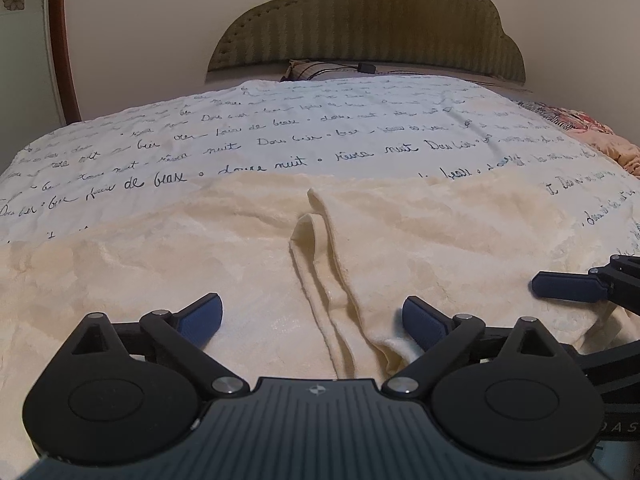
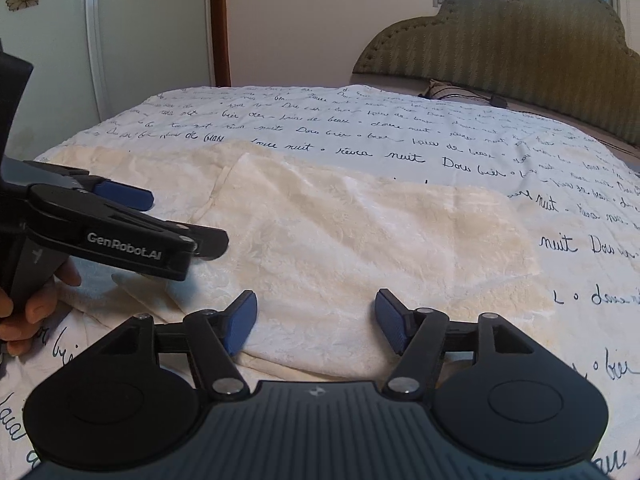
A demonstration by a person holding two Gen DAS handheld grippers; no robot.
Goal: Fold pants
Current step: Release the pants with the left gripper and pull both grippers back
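Where they lie, cream pants (image 1: 400, 240) (fuzzy), flat, one fold ridge

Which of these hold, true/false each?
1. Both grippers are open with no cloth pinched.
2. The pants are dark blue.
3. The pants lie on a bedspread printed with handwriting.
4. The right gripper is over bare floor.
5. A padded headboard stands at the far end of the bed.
1. True. The left gripper and right gripper both stand open above the fabric, nothing clamped.
2. False. The pants are cream; only the gripper pads are blue.
3. True. The bedspread carries dark script lettering.
4. False. It hovers over the pants on the bed.
5. True. The headboard is olive and scalloped.
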